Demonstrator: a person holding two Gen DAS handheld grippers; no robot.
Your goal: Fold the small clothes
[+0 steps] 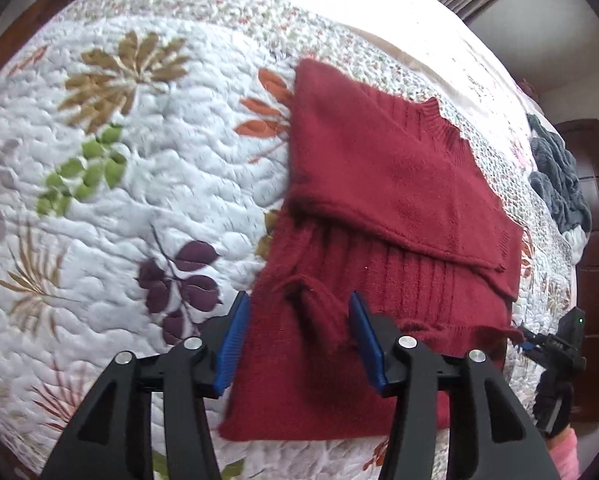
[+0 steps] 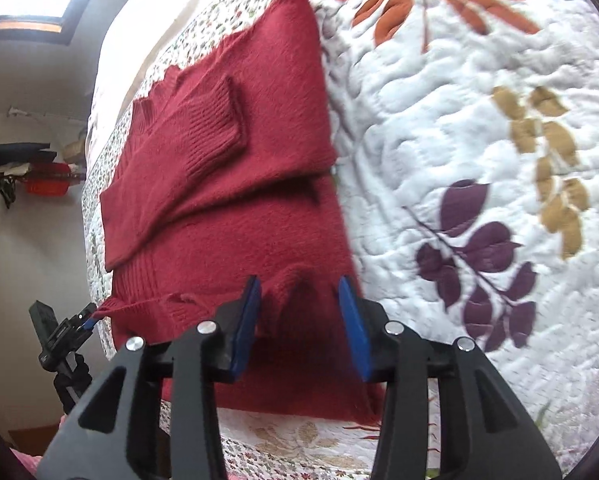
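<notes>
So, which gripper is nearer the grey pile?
Right. The right gripper is at the hem corner on the grey pile's side; the left gripper is farther along the hem.

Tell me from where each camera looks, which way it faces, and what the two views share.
Left wrist: sits on the left hand-held gripper at the near hem, facing forward over the dark red knitted sweater on the white leaf-patterned quilt; its own fingers, the right hand-held gripper and a pink sleeve show.
Right wrist: sits on the right hand-held gripper at the same hem, facing along the sweater; its own fingers and the left hand-held gripper show.
Shared: the sweater, the quilt, each other's gripper.
</notes>
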